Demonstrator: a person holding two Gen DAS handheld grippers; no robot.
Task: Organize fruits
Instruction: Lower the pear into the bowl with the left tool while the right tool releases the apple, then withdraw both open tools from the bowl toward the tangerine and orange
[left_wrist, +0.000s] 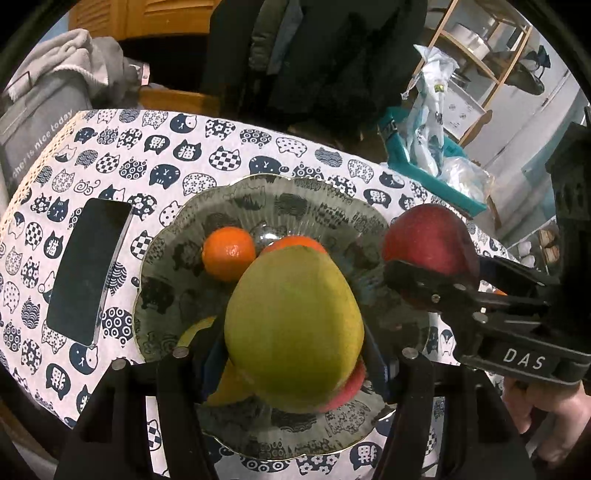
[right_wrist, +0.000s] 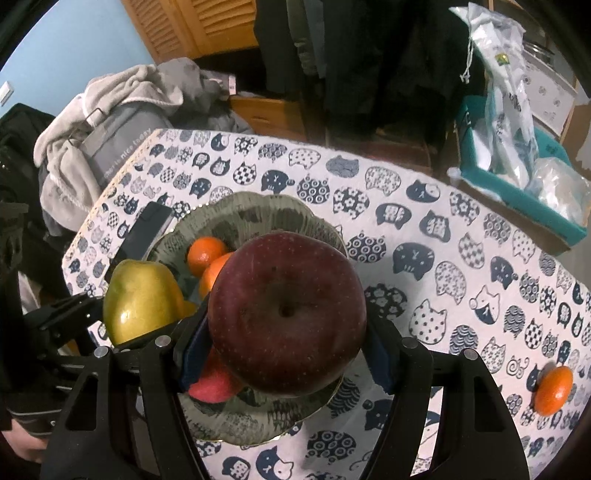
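- Holding fruit in both grippers above the scalloped smoked-glass plate (left_wrist: 207, 206), the landmark for all places below; it stands on the white tablecloth with navy cat-face print (right_wrist: 461, 266).
- Left gripper (left_wrist: 295, 363): jaws closed on the large green-yellow pear-shaped fruit (left_wrist: 293, 328), held over the plate's near half.
- Right gripper (right_wrist: 284, 360): jaws closed on the big dark red apple (right_wrist: 288, 314), held over the plate's right rim.
- Already on the plate: two small orange mandarins (left_wrist: 229, 256) near its centre, a pink-red fruit (right_wrist: 212, 386) and a yellow piece (left_wrist: 197, 330) under the green fruit.
- Loose orange mandarin (right_wrist: 553, 389): on the cloth, well apart to the right of the plate.
- Black flat phone (left_wrist: 86, 269): on the cloth just left of the plate.
- Handling advice, as judgement: lower each fruit into a bare patch of glass, one at a time, and let the jaws part only once it rests; round fruit may roll against the mandarins or off the shallow rim.
- Writing: "DAS" in white on the right gripper's body; "is nice today" on the grey fabric bag (left_wrist: 37, 136) beyond the plate's far left; cat faces on the cloth carry characters, among them 猫.
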